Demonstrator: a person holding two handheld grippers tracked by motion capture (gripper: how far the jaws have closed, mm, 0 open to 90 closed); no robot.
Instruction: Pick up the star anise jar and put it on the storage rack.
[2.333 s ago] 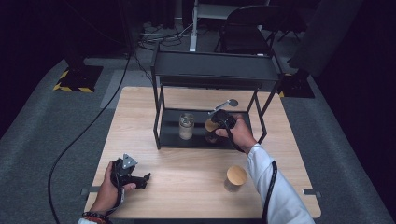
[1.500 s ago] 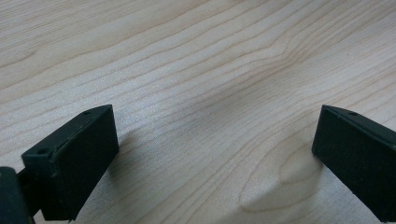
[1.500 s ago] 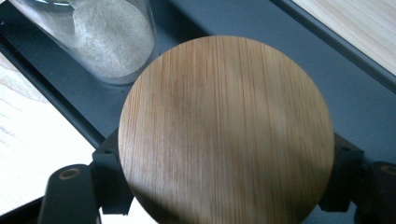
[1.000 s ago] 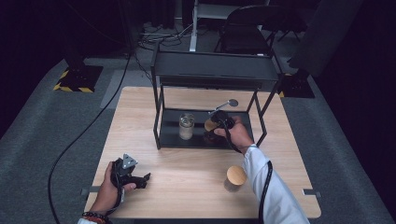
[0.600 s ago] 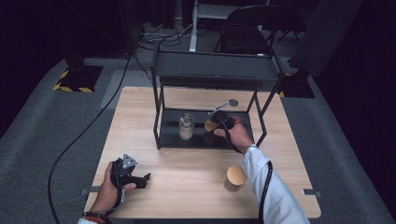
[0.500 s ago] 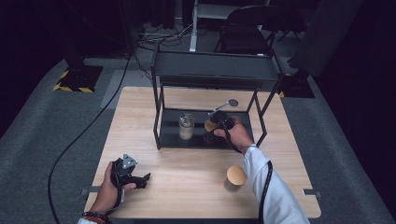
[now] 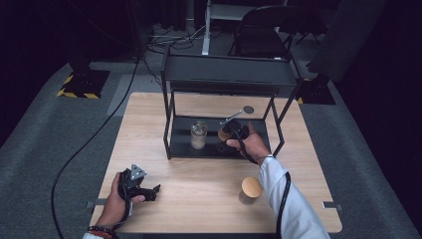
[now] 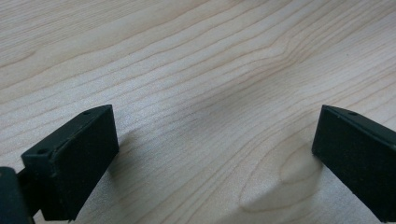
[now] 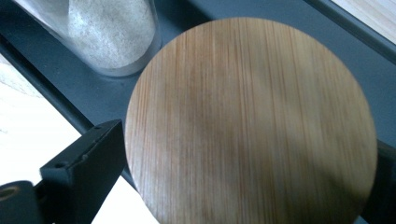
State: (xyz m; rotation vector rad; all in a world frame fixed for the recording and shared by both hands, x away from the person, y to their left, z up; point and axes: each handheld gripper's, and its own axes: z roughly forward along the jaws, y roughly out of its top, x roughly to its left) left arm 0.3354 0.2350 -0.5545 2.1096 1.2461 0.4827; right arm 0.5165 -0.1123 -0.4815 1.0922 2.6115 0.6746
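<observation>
While the person's two hands rest at separate spots, the scene reads as follows.

Right tongs (image 7: 225,135): reach under the black rack's top onto its lower shelf, at the wooden-lidded jar; the jaws have just been opening. In the right gripper view they stand on either side of the lid, the left jaw just beside its rim; whether it touches cannot be told. The right jaw is barely visible at the picture's edge.

Wooden-lidded jar (image 9: 252,121): stands on the lower shelf (image 7: 181,148), towards the right side, its round lid between the jaws.

Glass jar (image 7: 198,135): upright on the same shelf, just left of the lidded jar, lidless, with pale powder inside; close by the lid in the right gripper view.

Left tongs (image 7: 149,191): held low over the surface (image 7: 199,199) near its front left corner, well apart from the rack; jaws wide apart with bare wood grain between them.

Second lidded jar (image 7: 250,189): stands on the surface at front right, near the right sleeve.

Metal spoon (image 7: 238,113): lies behind the right hand, near the rack's back edge.

Rack (image 7: 229,74): black, in the middle of the surface towards the back.
</observation>
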